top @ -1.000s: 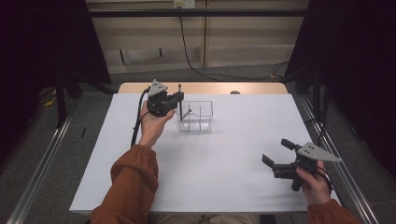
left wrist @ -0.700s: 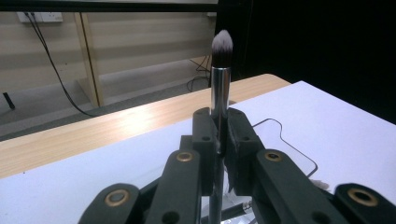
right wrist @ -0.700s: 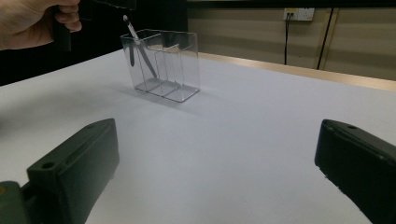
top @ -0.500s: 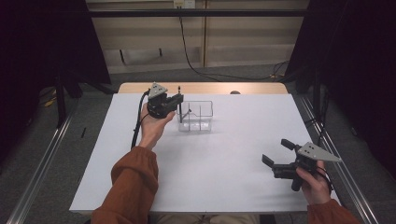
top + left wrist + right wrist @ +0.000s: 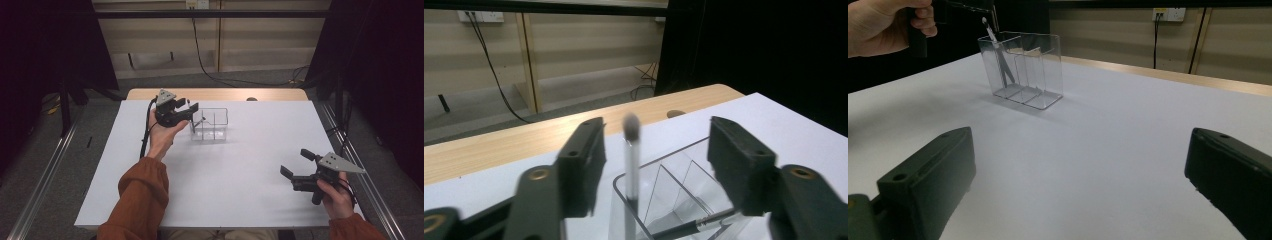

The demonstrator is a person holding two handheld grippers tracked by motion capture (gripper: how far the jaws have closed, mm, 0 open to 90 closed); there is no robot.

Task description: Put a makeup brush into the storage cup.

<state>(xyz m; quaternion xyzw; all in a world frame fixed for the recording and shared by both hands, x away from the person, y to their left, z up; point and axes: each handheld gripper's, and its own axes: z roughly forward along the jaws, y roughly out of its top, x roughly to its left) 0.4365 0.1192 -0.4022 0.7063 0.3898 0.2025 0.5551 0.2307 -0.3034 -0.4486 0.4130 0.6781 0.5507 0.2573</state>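
Left gripper view showed the left gripper (image 5: 651, 165) with its jaws just opened, standing apart on either side of a brush (image 5: 630, 170) and pressing on nothing. The brush stood nearly upright, blurred, bristle end up, its handle down in the near compartment of a clear organizer (image 5: 684, 200); the release looked deliberate, letting the brush drop in to rest against the wall. A second brush (image 5: 689, 227) lay slanted low in the same organizer. In the high view the left gripper (image 5: 187, 111) hung at the left end of the organizer (image 5: 210, 124), which stood on the far part of the white table (image 5: 225, 170). The right gripper (image 5: 296, 163) was held well apart near the front right edge, jaws wide and empty, apparently idle. Count: two grippers, two brushes, one organizer; dividers split it into what looked like three compartments in the right gripper view, organizer (image 5: 1023, 67).
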